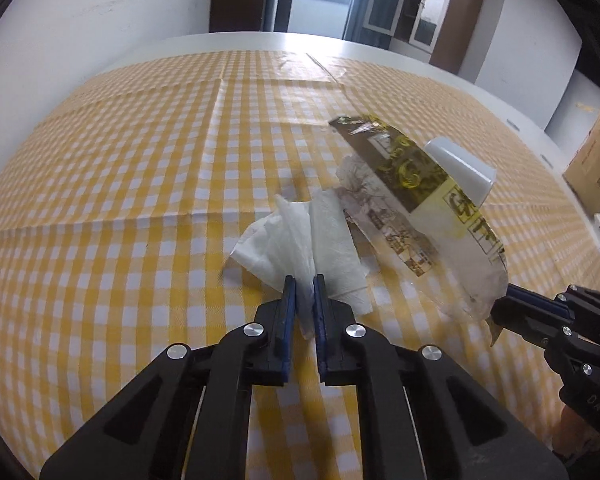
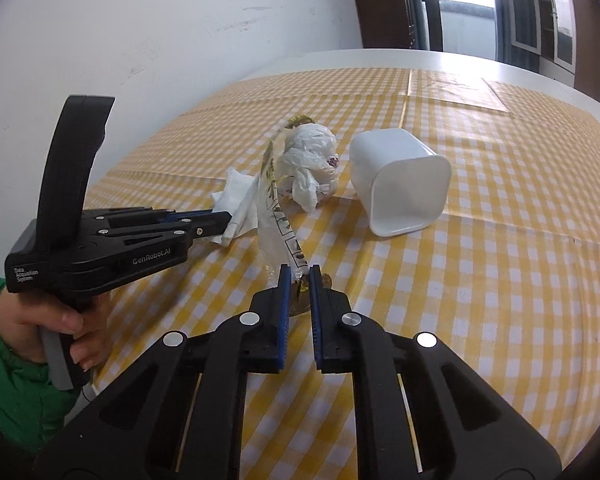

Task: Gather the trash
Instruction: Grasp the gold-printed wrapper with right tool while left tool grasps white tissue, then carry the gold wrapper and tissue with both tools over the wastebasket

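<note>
My left gripper point(image 1: 304, 280) is shut on a crumpled white tissue point(image 1: 300, 236), which rests low over the yellow checked tablecloth. It also shows in the right wrist view point(image 2: 230, 220) with the tissue point(image 2: 240, 200). My right gripper point(image 2: 299, 274) is shut on the end of a clear printed plastic wrapper point(image 2: 274, 208), which stands up on edge. In the left wrist view the wrapper point(image 1: 416, 196) stretches from the right gripper point(image 1: 500, 308) toward the table's middle. A crumpled white plastic bag point(image 2: 310, 160) lies behind the wrapper.
A white plastic tub point(image 2: 400, 182) lies on its side right of the bag, its open mouth toward me; it shows behind the wrapper in the left wrist view point(image 1: 462, 170). A white wall is at left. A cardboard box point(image 1: 594, 160) stands beyond the table's right edge.
</note>
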